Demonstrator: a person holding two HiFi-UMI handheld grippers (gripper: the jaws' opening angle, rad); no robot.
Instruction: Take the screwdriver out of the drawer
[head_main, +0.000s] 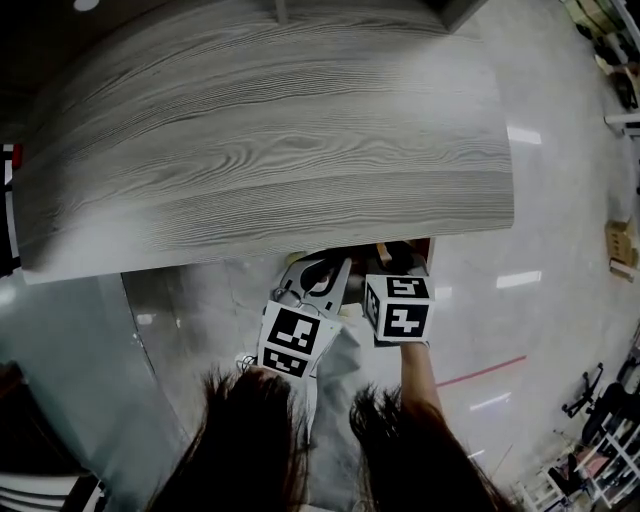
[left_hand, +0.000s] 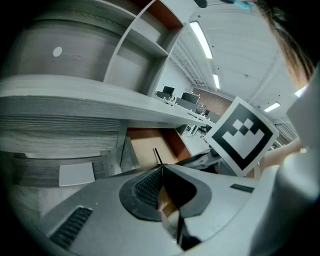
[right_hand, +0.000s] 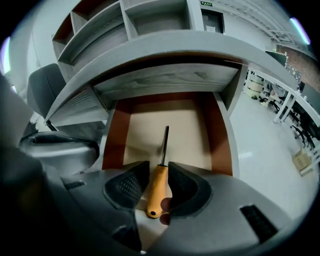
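The screwdriver (right_hand: 158, 187), with an orange handle and a dark shaft, lies on the pale floor of the open drawer (right_hand: 221, 135), shaft pointing to the drawer's back. My right gripper (right_hand: 158, 169) is open and straddles the handle; a pad stands on each side without pressing it. In the head view the right gripper (head_main: 398, 262) reaches under the desk edge into the drawer. My left gripper (left_hand: 160, 167) is shut with its tips together and nothing thick between them, just left of the right one, facing the drawer (left_hand: 150, 145). From the head camera the left gripper (head_main: 318, 278) shows by the desk's front edge.
A grey wood-grain desk top (head_main: 260, 140) overhangs the drawer and hides most of it from above. Shelving (right_hand: 150, 20) rises behind the desk. A glossy grey floor (head_main: 540, 200) lies to the right, with chairs and desks far off.
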